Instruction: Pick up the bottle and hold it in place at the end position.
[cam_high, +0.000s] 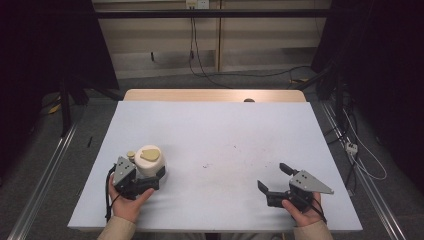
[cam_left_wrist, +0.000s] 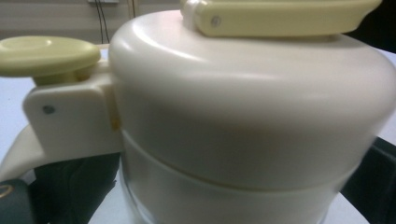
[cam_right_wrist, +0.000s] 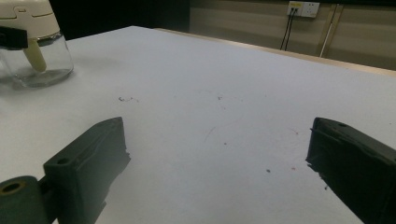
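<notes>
A white jar (cam_high: 149, 162) with a cream lid and a clear glass base stands at the front left of the white table (cam_high: 215, 125). My left gripper (cam_high: 152, 176) is shut on the jar's body, a dark jaw on each side. The left gripper view has the jar (cam_left_wrist: 252, 116) close up, with a pale yellow knob (cam_left_wrist: 46, 53) on its side and a yellow flap (cam_left_wrist: 280, 16) on top. My right gripper (cam_high: 271, 176) rests open at the front right with nothing between its jaws. In its own view the right gripper (cam_right_wrist: 219, 154) faces bare table, the jar (cam_right_wrist: 35, 46) far off at the left.
A wooden strip (cam_high: 215, 95) runs along the table's far edge. Cables (cam_high: 200, 65) and a power strip (cam_high: 351, 147) lie on the floor behind and to the right. Faint small marks (cam_high: 235, 150) dot the table's middle.
</notes>
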